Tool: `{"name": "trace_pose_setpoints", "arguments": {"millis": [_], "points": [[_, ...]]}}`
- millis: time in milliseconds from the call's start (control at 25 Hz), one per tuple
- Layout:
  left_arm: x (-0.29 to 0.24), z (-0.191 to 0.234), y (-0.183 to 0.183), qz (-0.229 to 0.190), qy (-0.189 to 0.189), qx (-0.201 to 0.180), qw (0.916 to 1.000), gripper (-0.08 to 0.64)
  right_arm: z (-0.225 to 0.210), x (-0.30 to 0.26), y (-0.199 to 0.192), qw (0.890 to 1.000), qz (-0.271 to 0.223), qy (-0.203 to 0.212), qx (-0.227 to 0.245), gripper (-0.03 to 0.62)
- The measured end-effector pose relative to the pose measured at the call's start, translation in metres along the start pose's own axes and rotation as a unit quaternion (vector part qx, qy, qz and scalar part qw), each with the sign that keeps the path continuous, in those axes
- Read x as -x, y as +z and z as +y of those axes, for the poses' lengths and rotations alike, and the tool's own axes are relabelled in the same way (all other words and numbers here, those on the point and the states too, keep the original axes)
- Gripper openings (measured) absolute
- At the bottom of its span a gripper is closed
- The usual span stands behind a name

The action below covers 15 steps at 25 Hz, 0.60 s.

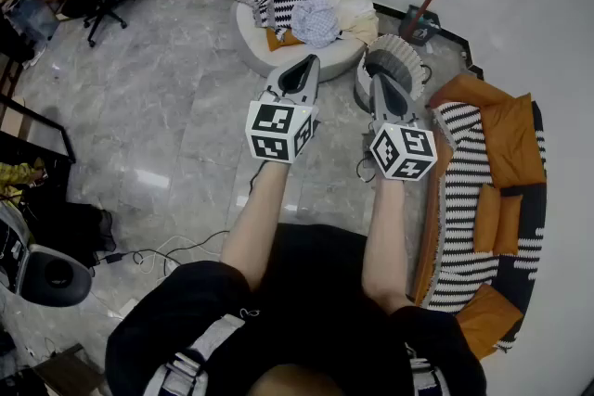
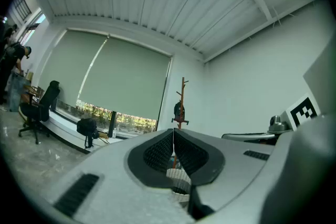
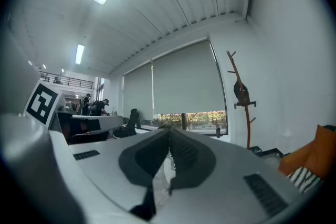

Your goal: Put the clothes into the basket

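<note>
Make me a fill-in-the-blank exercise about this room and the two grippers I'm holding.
1. The left gripper and right gripper both have ___ jaws.
2. The clothes lie on the pouf, beside the ribbed white ___.
3. The cushions on the sofa are ___.
Missing words: shut; basket; orange.

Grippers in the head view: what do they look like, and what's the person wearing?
Both the left gripper and right gripper are light grey and taper to a point, like beaks. Their fingers are lined with black ribbing inside. Each carries a white cube printed with black square markers. The person wears a black short-sleeved top with pale grey straps at the shoulders.
</note>
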<state>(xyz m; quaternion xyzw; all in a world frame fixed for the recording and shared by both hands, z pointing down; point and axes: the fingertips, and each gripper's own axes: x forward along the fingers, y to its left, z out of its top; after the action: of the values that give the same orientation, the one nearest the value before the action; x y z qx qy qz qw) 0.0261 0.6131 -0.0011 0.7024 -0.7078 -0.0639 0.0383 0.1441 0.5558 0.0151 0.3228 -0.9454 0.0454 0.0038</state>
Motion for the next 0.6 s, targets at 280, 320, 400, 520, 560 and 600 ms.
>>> {"name": "trace_pose_setpoints", "arguments": {"millis": [280, 320, 400, 520, 560, 600], "points": [[-0.009, 0.016, -0.003, 0.007, 0.005, 0.001, 1.0000, 0.009, -0.011, -0.014, 0.005, 0.999, -0.019, -0.005, -0.028, 0.012], [-0.010, 0.020, -0.003, 0.007, 0.008, 0.001, 0.9999, 0.009, -0.013, -0.017, 0.006, 0.999, -0.021, -0.007, -0.031, 0.012], [-0.014, 0.029, -0.004, 0.009, 0.016, -0.003, 0.9998, 0.009, -0.018, -0.026, 0.005, 0.999, -0.025, -0.007, -0.037, 0.012], [-0.025, 0.044, -0.007, 0.012, 0.026, -0.012, 0.9995, 0.009, -0.030, -0.046, 0.003, 0.998, -0.034, -0.007, -0.047, 0.012], [-0.029, 0.049, -0.008, 0.012, 0.030, -0.015, 0.9994, 0.009, -0.034, -0.054, 0.003, 0.998, -0.037, -0.005, -0.050, 0.012], [-0.034, 0.055, -0.009, 0.011, 0.034, -0.017, 0.9992, 0.009, -0.038, -0.061, 0.004, 0.998, -0.042, -0.003, -0.053, 0.012]]}}
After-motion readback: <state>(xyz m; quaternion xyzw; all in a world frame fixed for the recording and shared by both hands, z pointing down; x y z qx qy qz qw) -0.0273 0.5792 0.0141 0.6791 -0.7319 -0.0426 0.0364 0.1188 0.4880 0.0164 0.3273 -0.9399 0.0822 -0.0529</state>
